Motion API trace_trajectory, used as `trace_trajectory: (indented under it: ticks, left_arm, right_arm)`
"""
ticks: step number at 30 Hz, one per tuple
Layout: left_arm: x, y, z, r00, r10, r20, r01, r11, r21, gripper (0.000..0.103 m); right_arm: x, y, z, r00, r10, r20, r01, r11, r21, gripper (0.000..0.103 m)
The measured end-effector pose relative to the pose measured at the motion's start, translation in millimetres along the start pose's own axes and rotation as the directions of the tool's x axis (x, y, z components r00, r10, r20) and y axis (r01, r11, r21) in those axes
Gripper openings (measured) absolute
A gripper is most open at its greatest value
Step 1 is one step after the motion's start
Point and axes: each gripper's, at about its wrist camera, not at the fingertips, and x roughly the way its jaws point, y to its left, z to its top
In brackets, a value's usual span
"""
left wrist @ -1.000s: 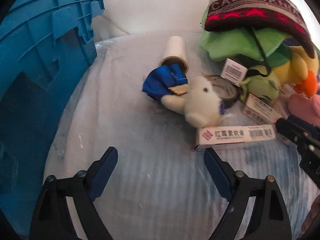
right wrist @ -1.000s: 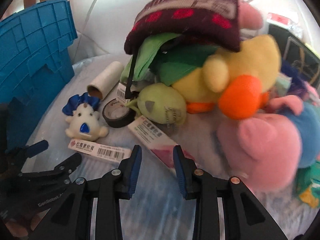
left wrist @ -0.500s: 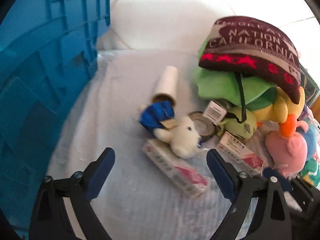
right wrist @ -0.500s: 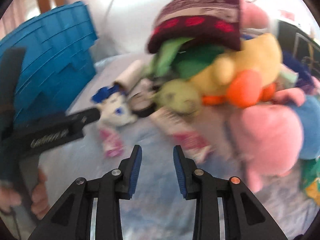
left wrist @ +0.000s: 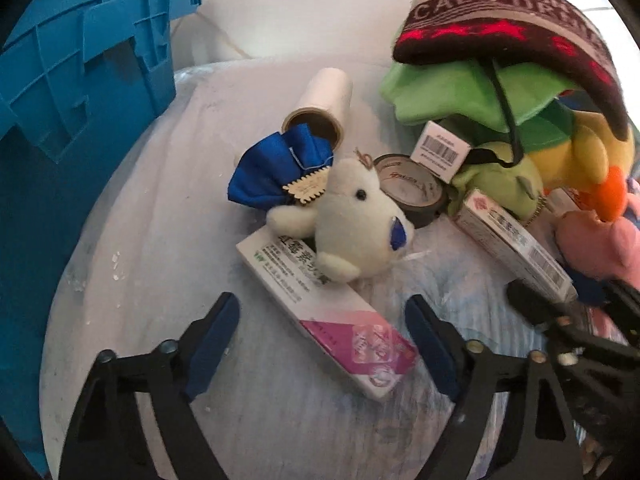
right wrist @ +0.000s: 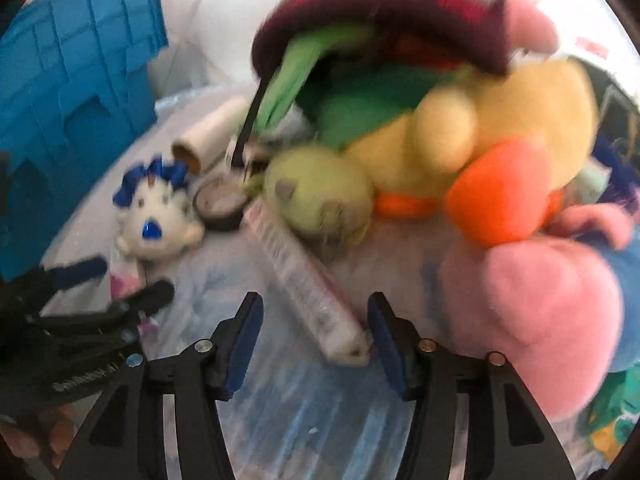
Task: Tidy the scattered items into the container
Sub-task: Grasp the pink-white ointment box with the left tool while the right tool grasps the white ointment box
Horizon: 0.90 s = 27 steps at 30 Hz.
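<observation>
Your left hand-held gripper (left wrist: 322, 344) is closing, unclenched, around the near medicine box (left wrist: 320, 312); the white plush (left wrist: 356, 220) lying on it could get dragged along. Right hand-held gripper (right wrist: 314, 340) is opening around another box (right wrist: 304, 280), gripping nothing.

The crate (left wrist: 80, 92) is ribbed, matt blue plastic. The boxes (left wrist: 328, 312) are smooth printed cardboard with a slight sheen. The white toy (left wrist: 356, 224) is fuzzy plush, its bow (left wrist: 272, 168) satiny cloth. The hat (left wrist: 512, 28) is coarse knit; the tape roll (left wrist: 412, 188) looks glossy.
</observation>
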Motion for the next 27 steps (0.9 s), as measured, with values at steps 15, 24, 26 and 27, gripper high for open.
trace_trajectory:
  ticks: [15,24,26,27]
  left_arm:
    - [-28,39,-27,0.999,-0.028,0.019,0.027,0.997,0.074,0.035]
    - [-18,40,-15,1.000,-0.007,0.008,0.006,0.998,0.056,0.035]
    - [-13,38,-9,1.000,0.000,0.014,-0.001,0.999,0.052,0.040]
    - [-9,38,-8,1.000,-0.003,0.028,0.002,0.999,0.045,0.040]
  right_arm:
    - [-51,22,-45,0.990,0.137,-0.032,-0.133,0.985,0.109,0.039]
    - [-49,5,-8,0.993,0.107,0.058,-0.115,0.981,0.159,0.053]
    - [-39,4,-3,0.992,0.110,0.055,-0.118,0.976,0.180,0.053]
    - [-31,4,-2,0.994,0.100,0.034,-0.105,0.977,0.188,0.046]
